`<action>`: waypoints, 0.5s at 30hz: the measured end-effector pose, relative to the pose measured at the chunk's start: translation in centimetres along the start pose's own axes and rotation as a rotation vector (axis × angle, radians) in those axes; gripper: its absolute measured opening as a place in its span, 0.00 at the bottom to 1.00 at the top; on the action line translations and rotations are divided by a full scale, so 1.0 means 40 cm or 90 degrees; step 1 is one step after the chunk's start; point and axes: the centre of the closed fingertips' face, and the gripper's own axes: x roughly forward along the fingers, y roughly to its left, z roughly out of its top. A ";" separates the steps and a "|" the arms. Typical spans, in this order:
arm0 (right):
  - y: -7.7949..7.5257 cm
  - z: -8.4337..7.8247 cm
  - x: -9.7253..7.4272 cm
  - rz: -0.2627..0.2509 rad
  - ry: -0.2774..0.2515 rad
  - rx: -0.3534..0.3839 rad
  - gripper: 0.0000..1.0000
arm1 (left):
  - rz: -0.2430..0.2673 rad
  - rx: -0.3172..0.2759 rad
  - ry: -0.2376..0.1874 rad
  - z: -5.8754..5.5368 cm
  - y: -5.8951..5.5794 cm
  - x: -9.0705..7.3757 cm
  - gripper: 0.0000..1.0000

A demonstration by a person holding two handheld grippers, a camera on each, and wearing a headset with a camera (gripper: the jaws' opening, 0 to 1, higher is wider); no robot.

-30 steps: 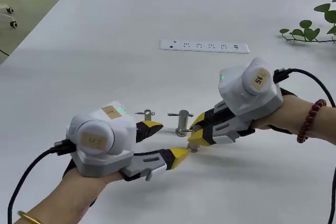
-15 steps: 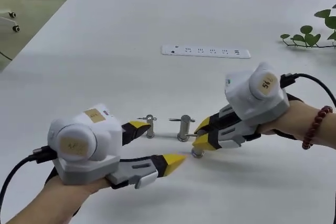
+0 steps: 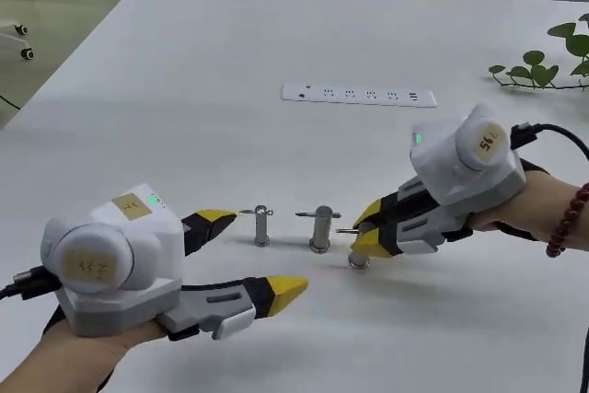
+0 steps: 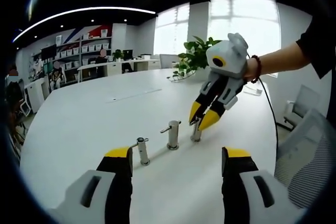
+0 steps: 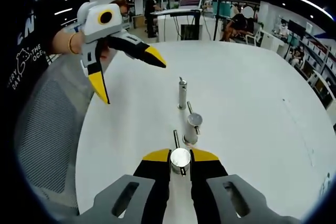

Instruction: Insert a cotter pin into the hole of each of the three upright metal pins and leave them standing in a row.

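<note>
On the white workbench top (image 3: 184, 89) we locate the left gripper (image 3: 257, 252), a white housing with black, yellow-tipped jaws, at the left of the head view. Its jaws stand wide apart and hold nothing.

Just ahead of its tips stands the left steel pin (image 3: 262, 226) — a slim, upright cylinder of bright metal. A thin wire cotter pin (image 3: 248, 213) crosses its head and points left.

Beside it stands the middle steel pin (image 3: 320, 229), a thicker upright cylinder. It carries a second cotter pin (image 3: 306, 214) across its top in the same way.

Next in the row is the right steel pin (image 3: 358, 261), upright and near the middle one. The right gripper (image 3: 368, 231), of the same build, reaches in from the right. Its jaws are narrow, and in the right gripper view they press against both sides of this pin's head. A thin wire shaft (image 5: 176, 137) projects from the pin's far side — we cannot tell whether it passes through the hole.

Well behind the row lies a flat white power strip (image 3: 359, 95). A green leafy plant (image 3: 543, 52) sits at the far right edge.
</note>
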 end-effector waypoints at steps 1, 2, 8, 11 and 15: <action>-0.002 0.000 -0.001 -0.001 0.000 0.001 0.08 | 0.003 0.000 -0.002 0.002 0.001 -0.004 0.69; -0.005 -0.002 -0.002 -0.004 0.002 0.000 0.08 | 0.004 -0.001 -0.003 0.003 0.003 -0.007 0.70; -0.019 -0.012 -0.009 -0.012 0.007 -0.006 0.08 | 0.016 0.005 -0.008 0.008 0.016 -0.021 0.73; -0.028 -0.020 -0.011 -0.016 0.015 -0.016 0.08 | 0.021 0.005 -0.009 0.010 0.021 -0.024 0.73; -0.042 -0.029 -0.014 -0.020 0.019 -0.012 0.08 | 0.025 -0.002 -0.011 0.008 0.022 -0.027 0.73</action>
